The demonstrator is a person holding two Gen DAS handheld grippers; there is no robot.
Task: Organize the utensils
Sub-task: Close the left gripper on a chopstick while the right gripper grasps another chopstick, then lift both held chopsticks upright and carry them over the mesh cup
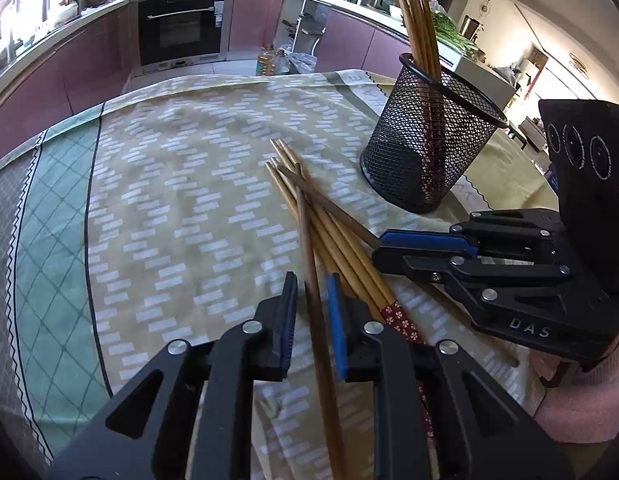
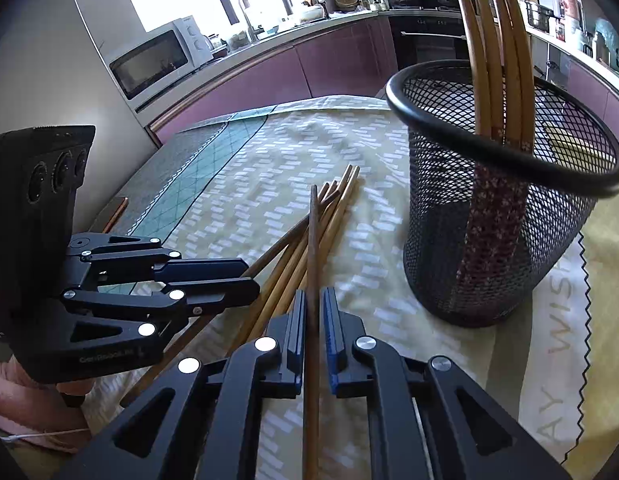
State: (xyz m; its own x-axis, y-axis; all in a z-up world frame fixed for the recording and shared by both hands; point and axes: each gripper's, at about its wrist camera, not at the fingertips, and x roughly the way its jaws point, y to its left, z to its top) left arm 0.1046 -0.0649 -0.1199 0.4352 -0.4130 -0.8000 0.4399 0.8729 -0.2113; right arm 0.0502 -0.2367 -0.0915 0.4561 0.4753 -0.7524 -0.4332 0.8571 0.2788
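Chopsticks loose in pile on tablecloth, beside mesh cup; step: pick-up. Right gripper narrow, clamped on dark chopstick; left gripper narrow, dark stick between pads, contact unclear. Next: lift, tip upright, clear cup rim. Obstacles: upright chopsticks already in cup; pile sticks crossing gripped one; grippers close together.

Table cover: patterned cloth, yellow-green with a teal checked border.
Oven: black, built-in, among mauve cabinets.
Microwave: white, on the counter.
Floor: bottles, perhaps cooking oil.
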